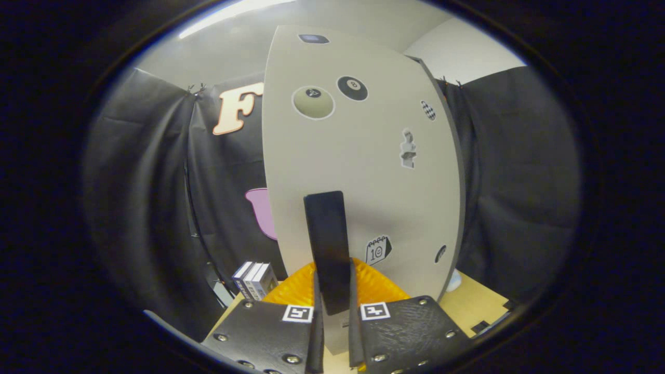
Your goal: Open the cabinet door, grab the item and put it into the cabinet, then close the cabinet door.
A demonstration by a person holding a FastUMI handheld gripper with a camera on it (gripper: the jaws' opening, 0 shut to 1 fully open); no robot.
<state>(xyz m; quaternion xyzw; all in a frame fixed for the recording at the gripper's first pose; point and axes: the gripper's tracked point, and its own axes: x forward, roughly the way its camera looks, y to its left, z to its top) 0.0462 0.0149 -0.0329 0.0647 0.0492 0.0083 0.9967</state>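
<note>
The gripper (332, 306) was closed on the black handle (327, 249) of the grey cabinet door (363, 171); its 2 fingers (315, 322) pressed both sides.

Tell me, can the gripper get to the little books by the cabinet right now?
Probably not yet. The gripper is shut on the black handle of the cabinet door, and the small books stand off to one side, beyond its fingers.

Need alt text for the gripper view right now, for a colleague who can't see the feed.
The gripper is shut on the black handle of a grey cabinet door dotted with stickers, seen close up. An orange item lies behind the fingers on the wooden table, with small boxes beside it.
</note>
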